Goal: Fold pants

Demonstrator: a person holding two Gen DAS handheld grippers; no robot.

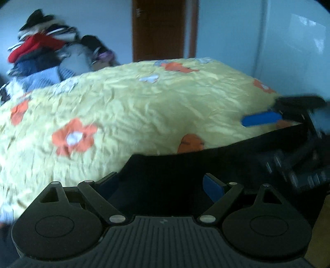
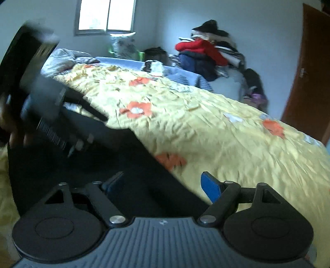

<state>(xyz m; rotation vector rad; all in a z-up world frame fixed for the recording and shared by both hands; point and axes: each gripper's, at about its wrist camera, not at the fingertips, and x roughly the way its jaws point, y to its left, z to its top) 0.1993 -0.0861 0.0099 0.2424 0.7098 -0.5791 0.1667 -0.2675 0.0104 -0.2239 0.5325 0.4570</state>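
The black pants (image 1: 165, 165) lie flat at the near edge of a bed covered by a yellow quilt (image 1: 144, 103) printed with orange and white flowers. In the left wrist view the dark cloth fills the near middle and runs off to the right, its far edge crossing the quilt in a slanting line. The left gripper (image 1: 160, 185) hangs over that cloth with its jaws spread wide; the blue pad of its right finger (image 1: 212, 188) stands clear, and the pads do not press on anything, though the pants lie below and between them. The right gripper (image 2: 163, 186) also has its jaws apart, one finger over the black cloth and the blue-padded finger (image 2: 210, 188) over the quilt just beside the pants' edge; no cloth is pinched. Each tool shows in the other's camera: the right one at the far right of the left wrist view, blurred, with one blue pad held out over the quilt, and the left one at the upper left of the right wrist view, also blurred. Beyond the bed, a heap of clothes (image 2: 206, 51) with a red garment on top sits against the wall, a brown door (image 1: 158, 31) stands beyond, and a window (image 2: 107, 14) lets in light at the far left.
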